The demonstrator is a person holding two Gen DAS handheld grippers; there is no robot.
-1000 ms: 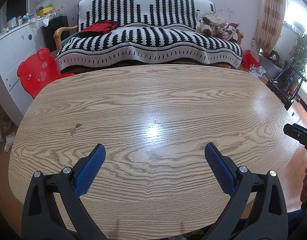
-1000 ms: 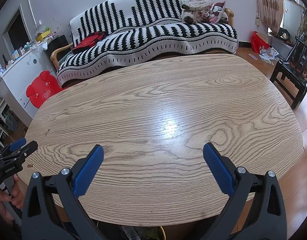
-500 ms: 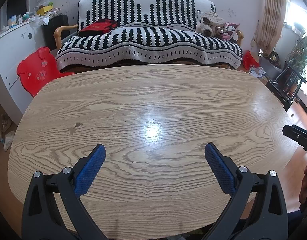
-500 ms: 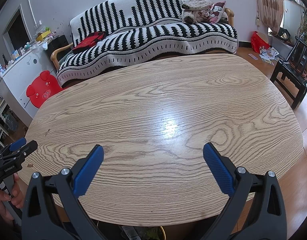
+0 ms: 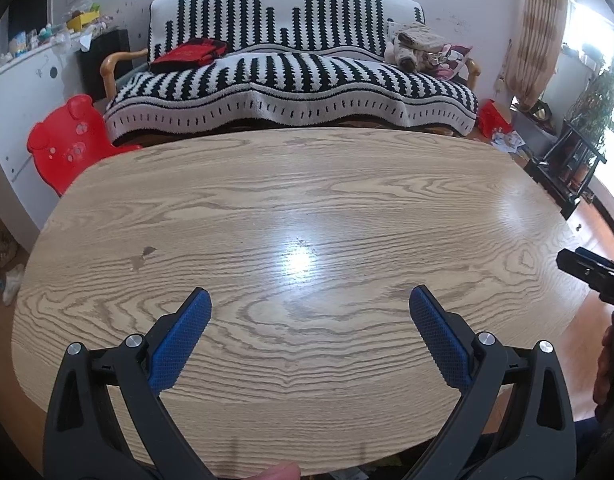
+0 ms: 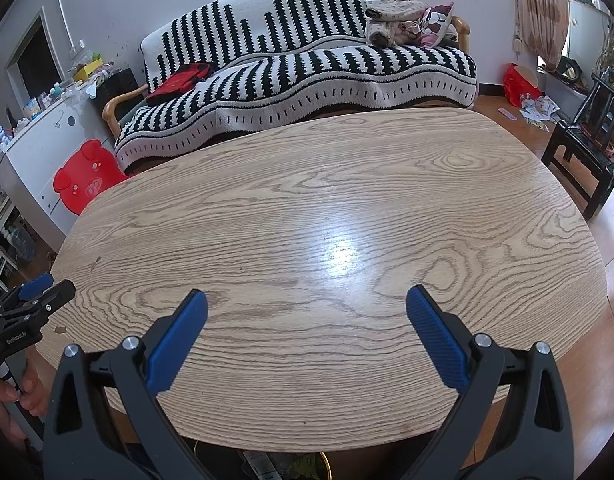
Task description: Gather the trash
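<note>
An oval wooden table (image 5: 307, 200) fills both views (image 6: 327, 220), and I see no trash on its top. My left gripper (image 5: 309, 300) is open and empty over the table's near edge. My right gripper (image 6: 307, 300) is open and empty over the near edge too. The right gripper's tip shows at the right edge of the left wrist view (image 5: 591, 272). The left gripper shows at the left edge of the right wrist view (image 6: 31, 300). Under the near table edge, something crumpled inside a gold rim (image 6: 291, 466) is partly hidden.
A striped black-and-white sofa (image 5: 291, 80) stands behind the table. A red bear-shaped chair (image 5: 67, 140) is at the far left. A black chair (image 6: 587, 152) stands at the right. A white cabinet (image 6: 47, 140) lines the left wall. Papers (image 6: 541, 108) lie on the floor.
The left wrist view has shifted very slightly; the table looks a touch nearer. Both grippers stay open and almost still.
</note>
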